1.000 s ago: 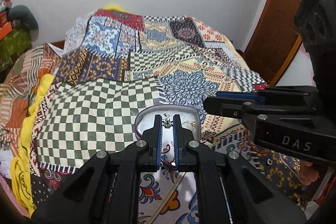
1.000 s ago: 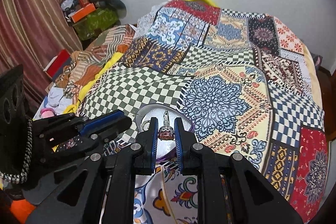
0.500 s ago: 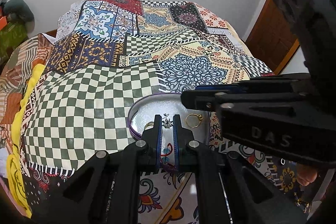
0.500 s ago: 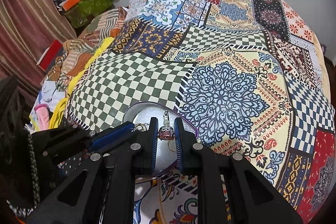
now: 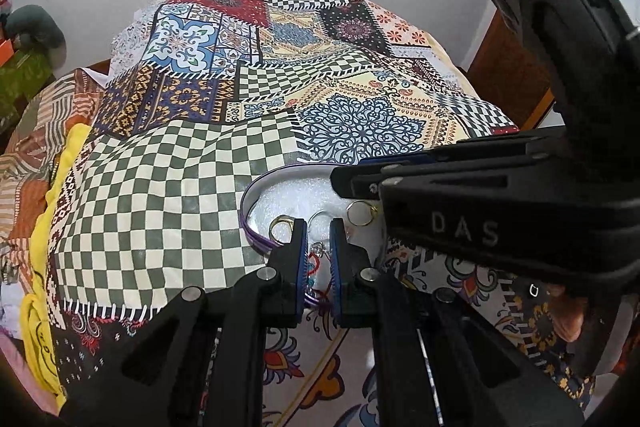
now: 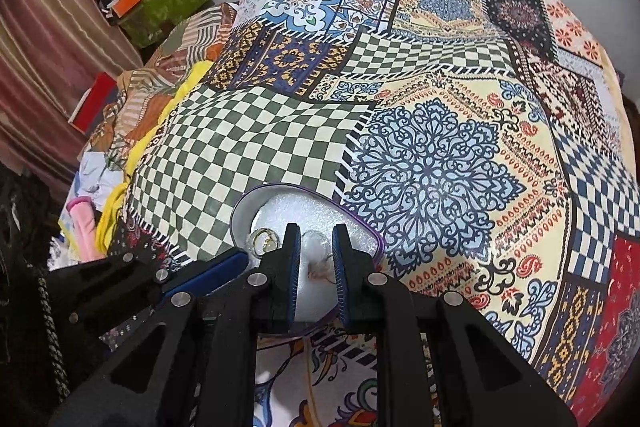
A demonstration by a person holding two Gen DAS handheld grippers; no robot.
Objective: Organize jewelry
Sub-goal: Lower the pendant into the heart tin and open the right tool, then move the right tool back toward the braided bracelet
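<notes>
1. The purple-rimmed tray with a white foam inside lies on the patchwork bedcover; it is the landmark here.
2. The left gripper points steeply down over the near edge of the tray. Its jaws are almost closed, with only a narrow gap. A small silver piece is seen in this gap, but I cannot tell if the pads press it.
3. Inside the tray, a gold ring lies just left of the left gripper's tip, and a second gold ring lies to its right, near the far side.
4. The right gripper also tilts steeply down over the tray, coming from the near edge, just right of the left one. In the left view its black body crosses above the right part of the tray.
5. Its jaws are close together. A pink-stone ring is between them over the foam; whether it is clamped or already lying on the foam I cannot tell.
</notes>
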